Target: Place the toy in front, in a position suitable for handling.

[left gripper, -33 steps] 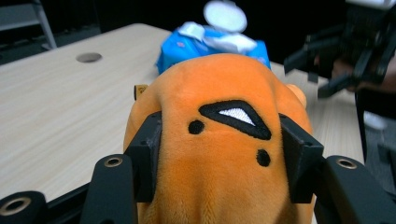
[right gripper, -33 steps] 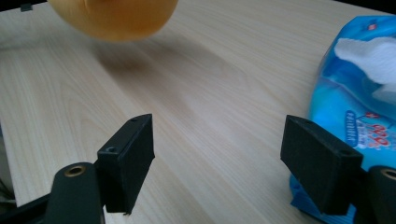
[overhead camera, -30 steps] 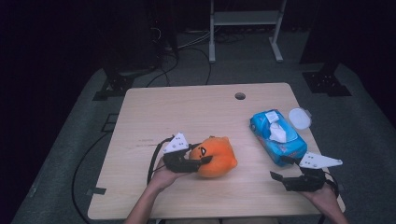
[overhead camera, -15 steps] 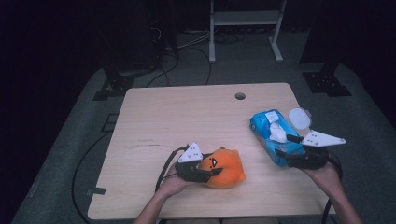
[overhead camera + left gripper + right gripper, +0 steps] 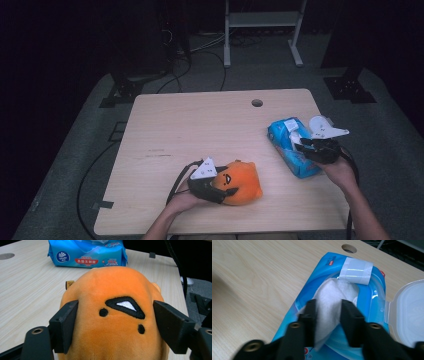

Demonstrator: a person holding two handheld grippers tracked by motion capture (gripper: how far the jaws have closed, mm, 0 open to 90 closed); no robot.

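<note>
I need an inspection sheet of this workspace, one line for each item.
Surface: light wooden table with a round hole near the far edge.
Job's things: orange plush toy near the front edge; blue wet-wipe pack at the right, lid flipped open, a white wipe sticking up.
Clutter: nothing seen.
Grippers: left gripper straddles the toy, fingers have just been opening, right-hand one apart from the plush; right gripper has just been closing, the wipe between its fingers.
Cables: a black cable trails from the left gripper; more on the floor.
Surroundings: dark room, grey floor mat, white metal frame behind.
</note>
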